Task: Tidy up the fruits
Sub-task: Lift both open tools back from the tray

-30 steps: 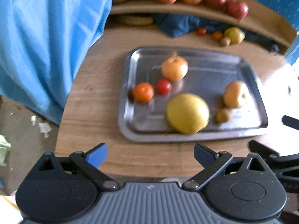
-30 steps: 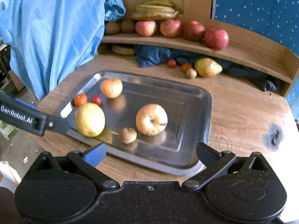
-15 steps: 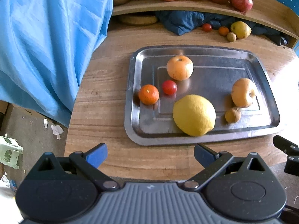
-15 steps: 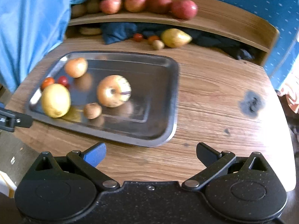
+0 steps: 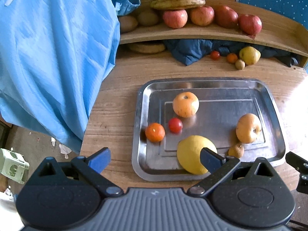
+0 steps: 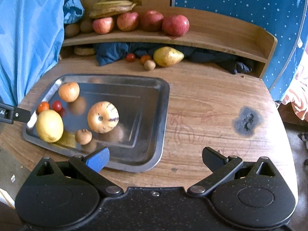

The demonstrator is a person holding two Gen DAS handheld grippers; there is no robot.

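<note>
Both tongs (image 5: 154, 158) pulled back, tray (image 5: 269, 88) lengthwise across

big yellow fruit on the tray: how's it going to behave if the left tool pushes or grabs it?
The big yellow fruit is rounded and sits loose on the smooth metal tray, so a push would probably roll or slide it. It is the largest piece there, so likely the heaviest, and may need most of the left tool's opening. The brown fruit sits close beside it and might get bumped.

L gripper (image 5: 155, 158) & R gripper (image 6: 155, 158) both held level, jaws wide apart (nothing between them).
</note>
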